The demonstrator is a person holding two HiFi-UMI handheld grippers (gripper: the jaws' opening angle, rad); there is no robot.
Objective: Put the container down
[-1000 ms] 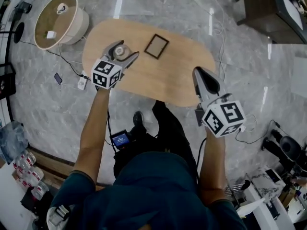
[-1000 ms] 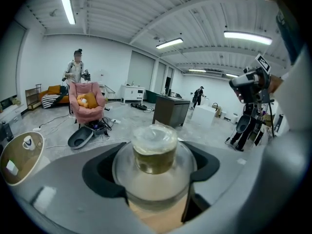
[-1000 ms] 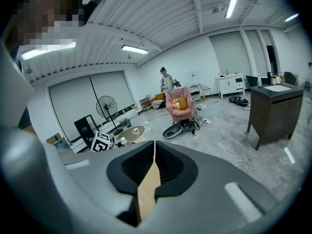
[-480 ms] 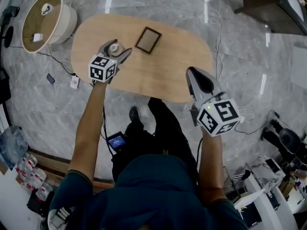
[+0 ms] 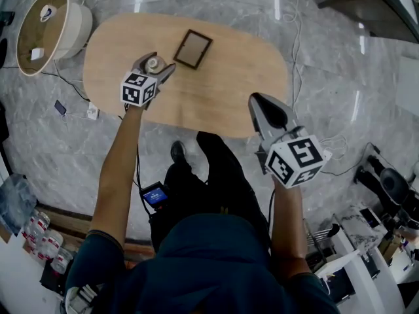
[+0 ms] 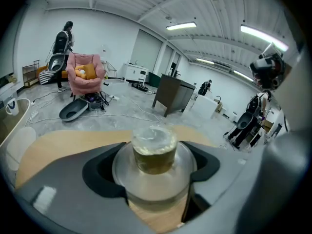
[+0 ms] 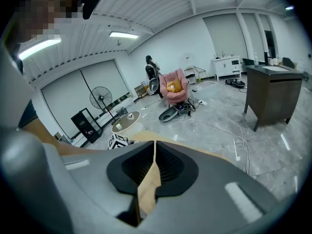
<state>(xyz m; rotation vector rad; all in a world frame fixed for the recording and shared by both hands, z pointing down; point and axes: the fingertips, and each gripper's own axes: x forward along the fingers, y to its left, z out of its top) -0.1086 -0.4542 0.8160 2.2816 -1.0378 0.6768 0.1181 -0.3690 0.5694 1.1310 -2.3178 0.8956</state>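
A clear lidded container [image 5: 153,62] with a yellowish fill sits between the jaws of my left gripper [image 5: 154,64], over the left part of the oval wooden table [image 5: 229,77]. In the left gripper view the container [image 6: 154,150] fills the gap, and the left gripper [image 6: 155,165] is shut on its wide body. Whether its base touches the wood I cannot tell. My right gripper [image 5: 258,99] hangs over the table's near edge, shut with nothing in it. The right gripper view shows the right gripper [image 7: 154,144] with its jaws met.
A dark rectangular frame [image 5: 192,49] lies flat on the table just right of the container. A round beige side table [image 5: 46,25] stands on the marble floor at far left. Cables and a power strip [image 5: 91,112] lie beside the table. A dark cabinet [image 5: 376,5] is at top right.
The head view has drifted, so the table sits further left and higher in the picture. The left gripper still holds the container beside the frame. The right gripper stays shut near the table edge.
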